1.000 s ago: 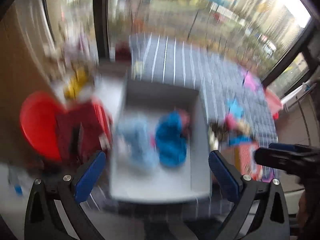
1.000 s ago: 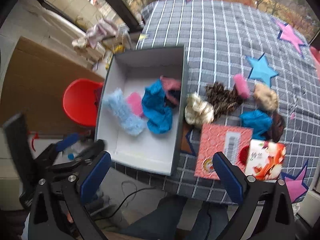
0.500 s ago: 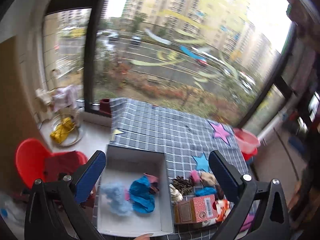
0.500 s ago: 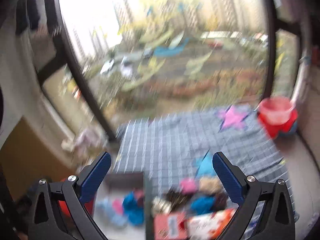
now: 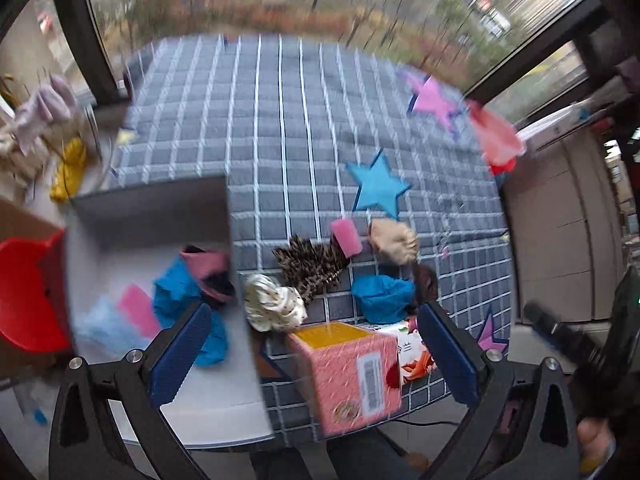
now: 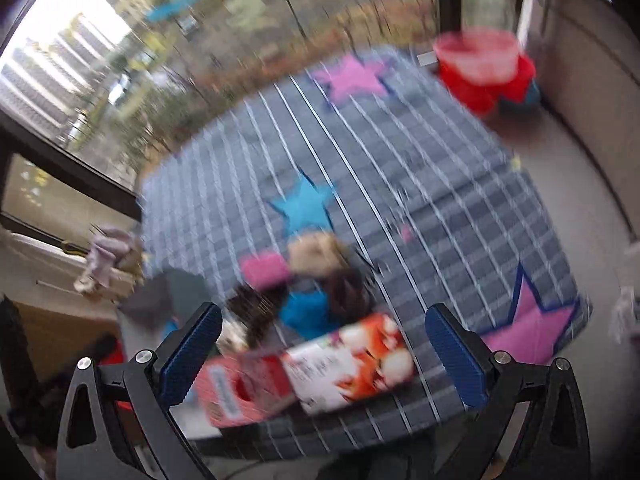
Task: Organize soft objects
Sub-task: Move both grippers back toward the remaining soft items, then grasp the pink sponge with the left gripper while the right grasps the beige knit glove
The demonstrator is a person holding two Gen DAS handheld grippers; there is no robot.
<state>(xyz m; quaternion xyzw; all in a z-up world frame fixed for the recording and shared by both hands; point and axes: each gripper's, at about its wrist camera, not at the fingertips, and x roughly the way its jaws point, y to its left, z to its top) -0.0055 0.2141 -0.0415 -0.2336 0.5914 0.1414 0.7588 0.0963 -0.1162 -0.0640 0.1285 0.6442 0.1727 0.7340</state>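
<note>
Soft items split: several already in grey box (image 5: 152, 208), rest loose on checked cloth (image 5: 280, 120) just right of box: cream scrunchie (image 5: 274, 306), leopard one (image 5: 310, 266), blue one (image 5: 382, 298). Half second ago I saw mostly window; both cameras now pitched down onto pile. Left gripper (image 5: 316, 354) and right gripper (image 6: 322, 354) both spread, empty. I judge next pick not yet begun.

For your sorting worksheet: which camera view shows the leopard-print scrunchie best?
The left wrist view: the leopard-print scrunchie lies sharp and unobstructed on the checked cloth. The right wrist view shows only a dark motion-blurred smear.
</note>
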